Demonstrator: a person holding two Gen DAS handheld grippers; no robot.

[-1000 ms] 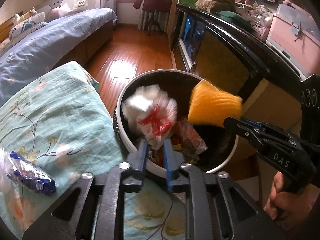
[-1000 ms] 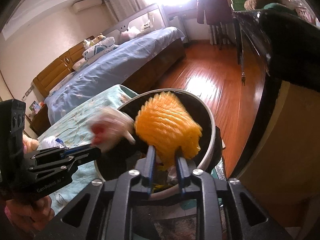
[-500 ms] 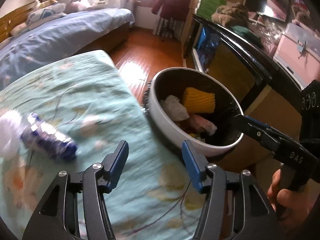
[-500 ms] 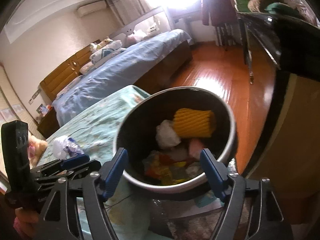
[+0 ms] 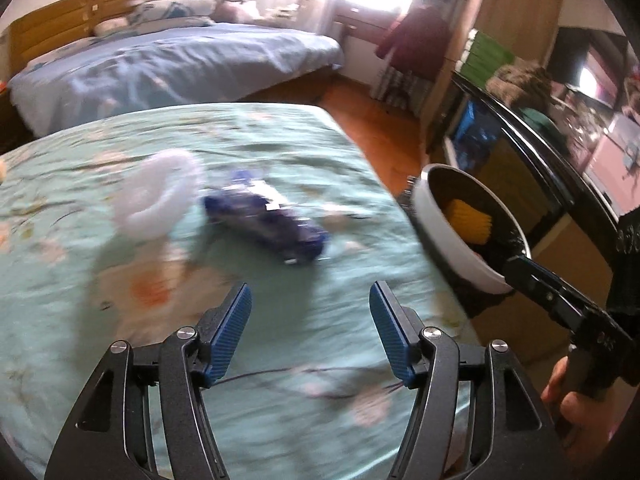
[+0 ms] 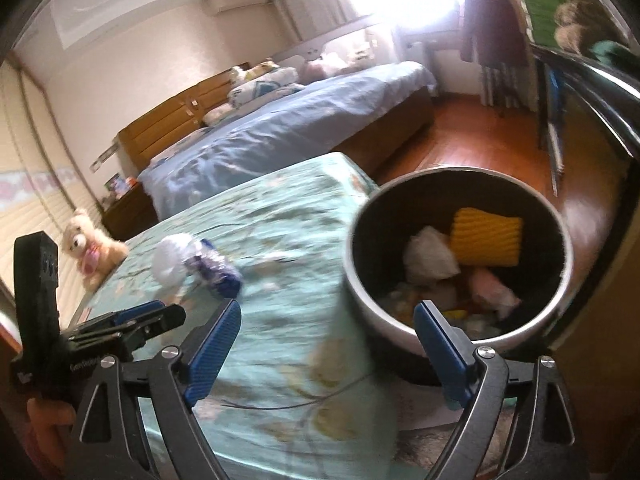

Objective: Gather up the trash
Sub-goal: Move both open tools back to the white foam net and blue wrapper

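A blue wrapper (image 5: 266,220) and a white foam net (image 5: 158,196) lie on the teal floral bedspread (image 5: 280,152). My left gripper (image 5: 310,332) is open and empty, hovering short of the wrapper. The round trash bin (image 6: 360,296) stands beside the bed and holds a yellow foam sleeve (image 6: 486,242), white paper (image 6: 430,258) and other scraps. My right gripper (image 6: 326,350) is open and empty, near the bin's front rim. The wrapper (image 6: 218,272) and foam net (image 6: 170,262) also show in the right wrist view, and the bin (image 5: 452,252) in the left wrist view.
A teddy bear (image 6: 94,250) sits at the bedspread's far left. A second bed with blue sheets (image 5: 180,64) stands behind. A dark cabinet (image 5: 532,152) runs along the right, wooden floor (image 6: 480,136) between.
Both grippers let go of their trash into the bin and opened wide. My left gripper swung left from the bin toward the blue wrapper. My right gripper pulled back from the bin.
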